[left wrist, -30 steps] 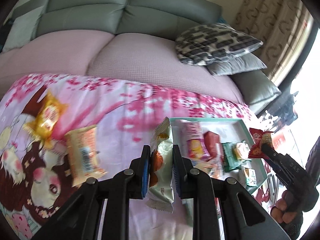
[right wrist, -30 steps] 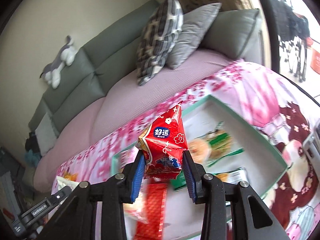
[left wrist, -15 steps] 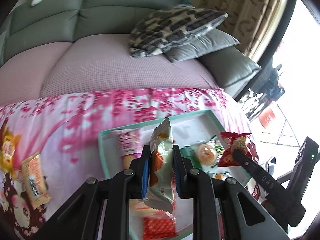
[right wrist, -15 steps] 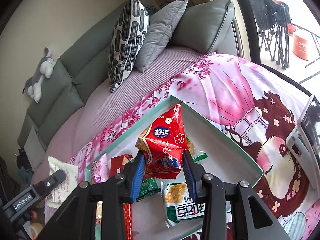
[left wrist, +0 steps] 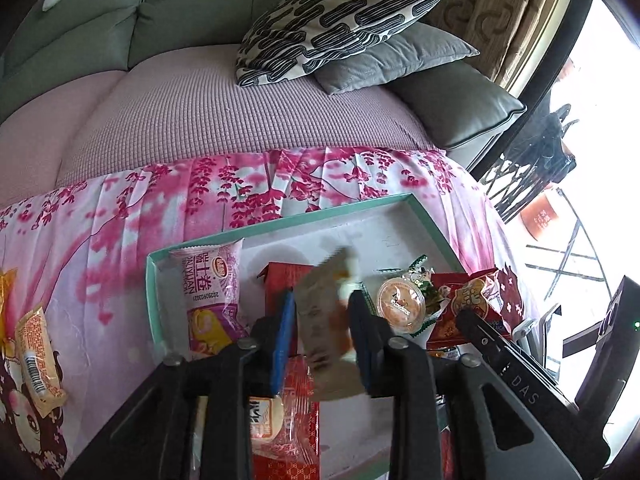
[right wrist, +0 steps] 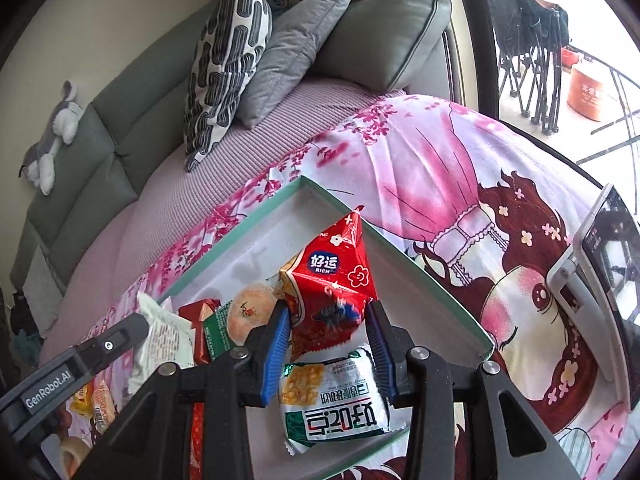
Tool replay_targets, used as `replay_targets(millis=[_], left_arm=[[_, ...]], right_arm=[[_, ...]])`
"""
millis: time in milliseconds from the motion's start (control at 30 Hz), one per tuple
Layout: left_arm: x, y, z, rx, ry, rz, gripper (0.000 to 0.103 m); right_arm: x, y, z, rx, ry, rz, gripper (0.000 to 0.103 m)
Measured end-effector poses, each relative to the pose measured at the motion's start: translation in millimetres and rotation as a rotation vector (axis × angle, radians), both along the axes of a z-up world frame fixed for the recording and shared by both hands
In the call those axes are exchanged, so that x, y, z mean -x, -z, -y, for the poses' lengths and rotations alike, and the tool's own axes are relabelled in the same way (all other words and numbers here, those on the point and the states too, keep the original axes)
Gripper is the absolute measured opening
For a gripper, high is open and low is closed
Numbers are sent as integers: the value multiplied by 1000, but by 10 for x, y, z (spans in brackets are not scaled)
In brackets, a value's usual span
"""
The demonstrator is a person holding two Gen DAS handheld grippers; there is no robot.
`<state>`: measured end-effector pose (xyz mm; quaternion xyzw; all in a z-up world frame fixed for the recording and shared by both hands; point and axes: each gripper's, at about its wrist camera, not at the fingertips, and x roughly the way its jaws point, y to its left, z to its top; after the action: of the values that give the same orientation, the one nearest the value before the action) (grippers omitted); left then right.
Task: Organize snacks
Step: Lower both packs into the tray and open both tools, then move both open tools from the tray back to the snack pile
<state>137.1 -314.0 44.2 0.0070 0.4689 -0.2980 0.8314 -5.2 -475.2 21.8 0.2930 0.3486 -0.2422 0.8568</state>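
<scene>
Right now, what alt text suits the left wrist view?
The left gripper is opening over a teal-rimmed tray of snacks, a blurred pale packet between its fingers. A pink floral cloth and sofa lie beyond.

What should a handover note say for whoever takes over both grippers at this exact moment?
Left gripper: over the tray, jaws opening; the blurred pale packet between them is slipping free.
Right gripper: over the tray, shut on the red packet.
Done: several snacks lie in the tray, among them a purple packet, a round jelly cup and a green-and-white packet.
Left: let the pale packet drop, release the red packet into the tray, then fetch the orange packet lying on the blanket left of the tray.
</scene>
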Motion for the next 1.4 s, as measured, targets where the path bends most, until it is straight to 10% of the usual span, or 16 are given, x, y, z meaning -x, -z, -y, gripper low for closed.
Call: replay_targets(millis=[600,1400], left_arm=[[21,56,-884,-28,-229,-2,82],[264,253,-1977,-95,-416,46,101]], right_arm=[[-68,-68,-234,119,-79,-76,102],[-305,-253,-1332,265,-281,-78,103]])
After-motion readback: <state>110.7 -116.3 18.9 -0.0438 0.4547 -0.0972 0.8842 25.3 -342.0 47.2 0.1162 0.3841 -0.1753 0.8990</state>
